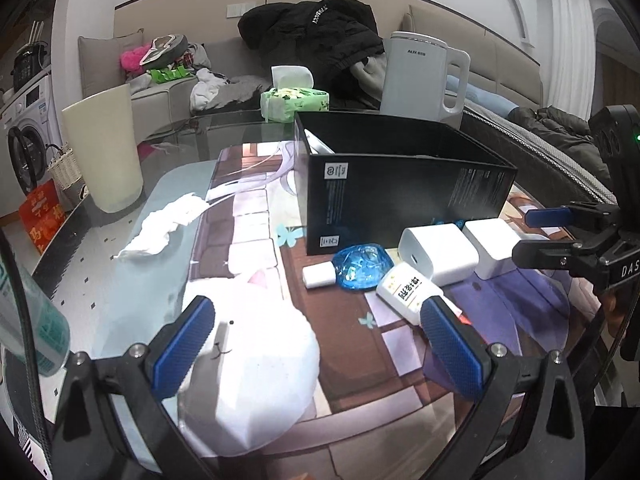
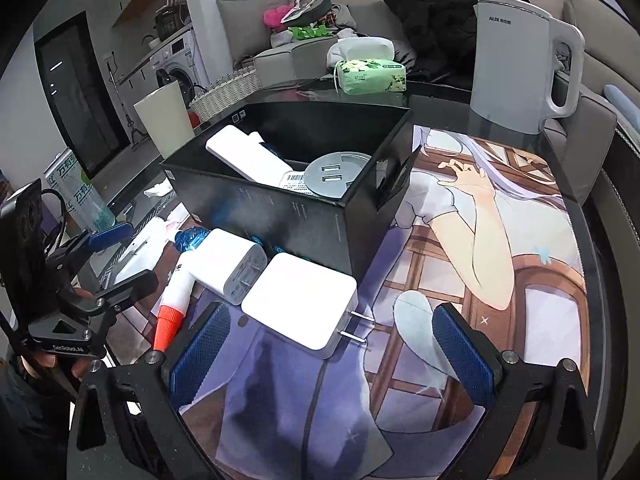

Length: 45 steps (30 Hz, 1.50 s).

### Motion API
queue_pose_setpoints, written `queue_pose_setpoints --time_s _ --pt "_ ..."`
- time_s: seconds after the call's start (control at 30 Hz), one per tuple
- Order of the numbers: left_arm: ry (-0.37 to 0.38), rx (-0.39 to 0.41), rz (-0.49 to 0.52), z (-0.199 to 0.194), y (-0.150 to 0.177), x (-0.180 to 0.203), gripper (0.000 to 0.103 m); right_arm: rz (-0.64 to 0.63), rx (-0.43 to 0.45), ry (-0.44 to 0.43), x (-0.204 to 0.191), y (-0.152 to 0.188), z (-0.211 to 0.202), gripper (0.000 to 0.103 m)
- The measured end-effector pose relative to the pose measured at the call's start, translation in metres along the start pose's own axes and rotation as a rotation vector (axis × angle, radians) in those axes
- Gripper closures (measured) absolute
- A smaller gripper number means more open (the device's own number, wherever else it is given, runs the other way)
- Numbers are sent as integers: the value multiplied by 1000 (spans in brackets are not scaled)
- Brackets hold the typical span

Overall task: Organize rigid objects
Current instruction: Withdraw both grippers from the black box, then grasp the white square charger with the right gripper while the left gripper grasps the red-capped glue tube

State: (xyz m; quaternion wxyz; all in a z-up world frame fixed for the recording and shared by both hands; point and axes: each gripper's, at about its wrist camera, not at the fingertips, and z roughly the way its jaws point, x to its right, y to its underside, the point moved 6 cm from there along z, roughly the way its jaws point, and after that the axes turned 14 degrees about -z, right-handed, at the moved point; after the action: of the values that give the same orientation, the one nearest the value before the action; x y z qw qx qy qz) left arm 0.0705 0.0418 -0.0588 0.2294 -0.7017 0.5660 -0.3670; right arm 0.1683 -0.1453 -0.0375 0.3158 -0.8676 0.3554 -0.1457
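A: Where does the square charger [image 2: 298, 300] lie against the right tool [image 2: 332, 344]?

B: On the printed mat [image 2: 500, 280] of the bench, just ahead of the tool and between the lines of its two blue pads [image 2: 200, 344]. The tool is released, spread wide, touching nothing. The charger's two metal prongs [image 2: 358, 326] point toward the tool and a little to its right.

A: And the left tool [image 1: 318, 330]?

B: Also released, empty. Its right pad [image 1: 450, 342] sits just in front of the white bottle [image 1: 408, 290], hiding the bottle's near end in its own view.

A: Shapes and surfaces?

B: The charger is a smooth white block with rounded corners. Touching its left side is a second white adapter [image 2: 228, 266], boxy, its slotted face turned toward the camera. The bottle is slim with an orange cone cap [image 2: 168, 328]; its long axis runs from the black box toward the tools, cap nearest. A crinkled blue wrapped thing [image 1: 360, 266] lies beside it, what it is I cannot tell.

A: The box?

B: The black box [image 2: 280, 216] is matte cardboard, open-topped, just behind the chargers, holding a long white device [image 2: 248, 156] and a grey round socket disc [image 2: 336, 174].
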Motion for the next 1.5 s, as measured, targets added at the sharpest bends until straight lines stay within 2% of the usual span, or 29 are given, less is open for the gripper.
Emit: queue_pose_setpoints --time_s 0.37,0.57,0.87,1.5 --pt "34 -66 93 7 20 25 0 -2 -28 13 3 3 6 0" --pt "70 -88 101 10 20 43 0 3 -68 2 4 6 17 0" --pt "106 -106 102 9 21 53 0 -11 -75 4 -3 0 23 0" --pt "122 -136 125 16 17 64 0 5 -89 55 14 11 16 1"
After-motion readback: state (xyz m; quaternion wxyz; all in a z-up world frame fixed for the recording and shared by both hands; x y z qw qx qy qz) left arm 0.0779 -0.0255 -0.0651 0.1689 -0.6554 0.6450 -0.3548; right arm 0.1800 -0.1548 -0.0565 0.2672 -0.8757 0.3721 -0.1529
